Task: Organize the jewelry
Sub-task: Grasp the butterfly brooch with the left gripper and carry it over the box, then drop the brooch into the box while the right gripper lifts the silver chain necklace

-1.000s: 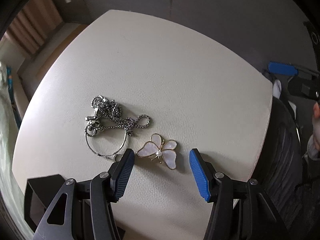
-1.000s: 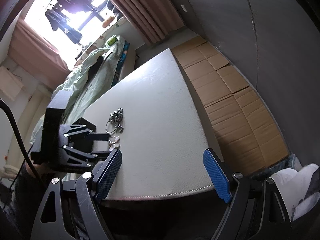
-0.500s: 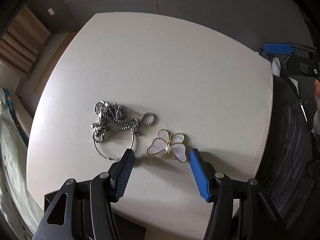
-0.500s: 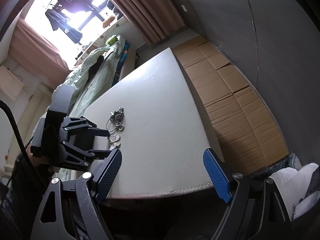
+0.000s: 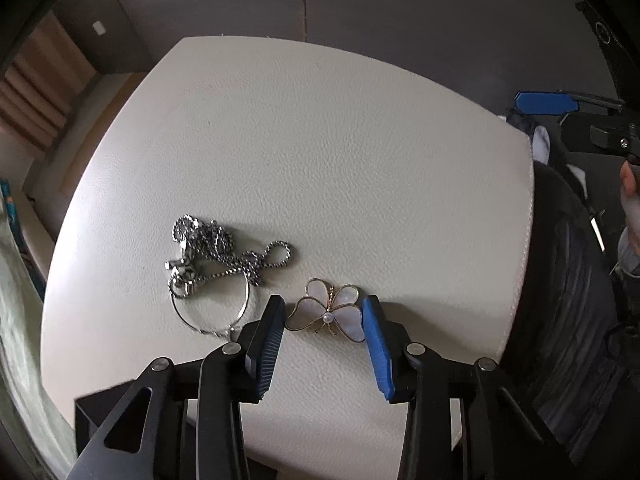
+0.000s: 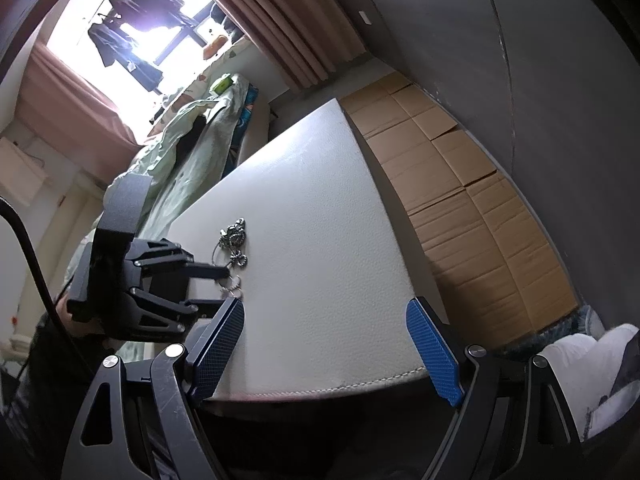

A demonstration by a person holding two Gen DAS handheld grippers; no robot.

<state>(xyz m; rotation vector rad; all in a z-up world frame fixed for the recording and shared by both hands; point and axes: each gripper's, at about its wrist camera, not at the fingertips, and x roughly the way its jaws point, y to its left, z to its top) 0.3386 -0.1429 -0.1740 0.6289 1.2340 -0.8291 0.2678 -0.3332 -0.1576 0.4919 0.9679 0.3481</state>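
Here, nearest the left wrist camera, the left gripper points steeply down at a cream, leather-grained table, and its jaws are closing with the butterfly brooch between them. The brooch, pale mother-of-pearl wings in a thin gold rim with a small pearl at the centre, lies flat on the table near its front edge. The right blue pad sits at the tip of one wing and the left pad just beside the other; whether either pad already presses on the wings is hard to tell from this angle, though it looks more like bracketing than a firm grip.

Just left of the left finger lies a thin silver hoop, and over its upper part rests a tangled silver chain heaped in a loose knot. Chain and hoop touch each other and lie apart from the brooch.

In the right wrist view, the right gripper hangs at the near edge of the table with its jaws spread wide and nothing between them. Beyond it the left gripper stands over the jewelry. Farther off, flattened cardboard covers the floor beside the table, and pink curtains frame a bright window.
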